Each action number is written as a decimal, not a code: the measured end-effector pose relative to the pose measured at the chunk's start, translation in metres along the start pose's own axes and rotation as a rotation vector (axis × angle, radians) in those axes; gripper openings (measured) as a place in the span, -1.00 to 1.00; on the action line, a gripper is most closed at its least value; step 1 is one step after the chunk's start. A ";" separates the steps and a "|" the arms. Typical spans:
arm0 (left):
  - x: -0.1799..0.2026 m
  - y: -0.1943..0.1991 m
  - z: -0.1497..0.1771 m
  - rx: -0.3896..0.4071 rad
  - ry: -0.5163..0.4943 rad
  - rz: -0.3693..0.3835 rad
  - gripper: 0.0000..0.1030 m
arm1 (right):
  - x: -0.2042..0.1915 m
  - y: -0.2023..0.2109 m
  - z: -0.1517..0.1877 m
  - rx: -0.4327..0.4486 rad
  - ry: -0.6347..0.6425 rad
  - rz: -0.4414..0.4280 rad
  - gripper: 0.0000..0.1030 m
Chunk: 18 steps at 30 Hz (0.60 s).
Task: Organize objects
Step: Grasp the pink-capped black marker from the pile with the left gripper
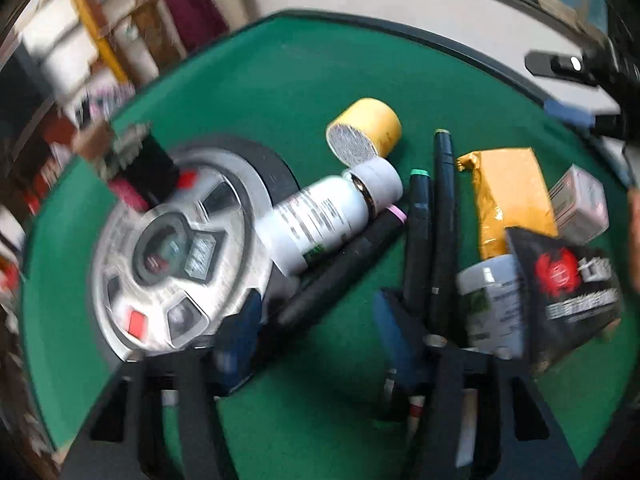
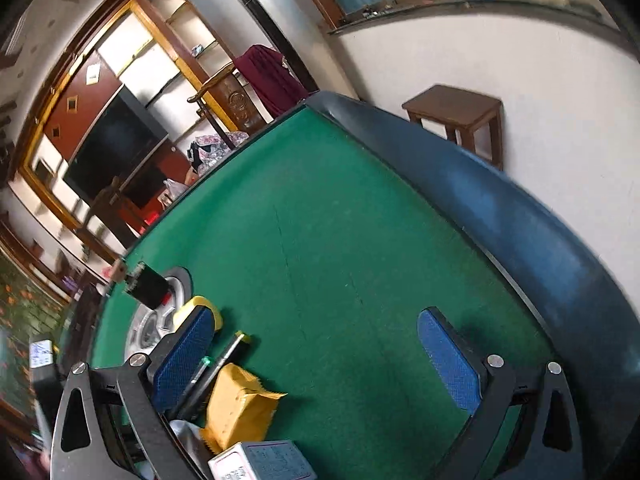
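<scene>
In the left wrist view my left gripper (image 1: 316, 324) is open above the green felt, its blue pads on either side of a black marker with a pink cap (image 1: 340, 272). A white bottle (image 1: 324, 220) lies beside it, a yellow tape roll (image 1: 366, 128) behind. Two more dark markers (image 1: 430, 224) lie to the right, next to a yellow packet (image 1: 510, 196), a black pouch (image 1: 576, 292), a small white jar (image 1: 494, 304) and a pale box (image 1: 580, 200). My right gripper (image 2: 316, 356) is open and empty above bare felt; the yellow packet (image 2: 240, 408) and markers (image 2: 218, 364) lie by its left finger.
A round silver control hub (image 1: 176, 256) sits in the middle of the table, with a small black box (image 1: 148, 168) on it. The table has a dark padded rim (image 2: 520, 216). A wooden stool (image 2: 460, 116) stands beyond the rim by the wall.
</scene>
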<state>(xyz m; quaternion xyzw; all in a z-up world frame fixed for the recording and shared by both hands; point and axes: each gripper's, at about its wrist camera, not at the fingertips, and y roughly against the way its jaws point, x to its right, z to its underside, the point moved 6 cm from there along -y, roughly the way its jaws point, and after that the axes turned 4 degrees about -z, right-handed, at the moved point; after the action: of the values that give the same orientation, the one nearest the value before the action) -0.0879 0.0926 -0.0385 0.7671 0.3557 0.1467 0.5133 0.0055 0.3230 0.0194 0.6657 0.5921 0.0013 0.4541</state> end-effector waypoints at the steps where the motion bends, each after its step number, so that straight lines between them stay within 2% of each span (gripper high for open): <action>1: 0.002 0.001 0.003 -0.012 0.016 0.021 -0.58 | 0.001 -0.001 0.001 -0.001 -0.026 -0.018 1.00; 2: 0.008 0.004 0.010 -0.019 0.017 0.025 -0.71 | 0.002 -0.004 0.001 -0.006 -0.038 -0.024 1.00; 7: 0.024 0.015 0.036 -0.027 0.039 0.030 -0.72 | 0.001 -0.008 0.005 -0.026 -0.043 -0.016 1.00; 12: 0.033 0.014 0.039 0.001 0.078 -0.023 -0.71 | -0.004 -0.014 0.012 -0.065 -0.025 -0.023 1.00; 15: 0.043 0.016 0.039 0.039 0.043 -0.110 -0.65 | -0.007 -0.013 0.014 -0.062 0.000 -0.019 1.00; 18: 0.043 0.016 0.045 0.045 0.119 -0.103 -0.72 | -0.007 -0.011 0.012 -0.049 0.015 -0.013 1.00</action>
<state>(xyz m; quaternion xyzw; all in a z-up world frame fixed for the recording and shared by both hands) -0.0245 0.0887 -0.0496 0.7492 0.4278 0.1572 0.4807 0.0012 0.3084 0.0092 0.6507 0.5995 0.0180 0.4658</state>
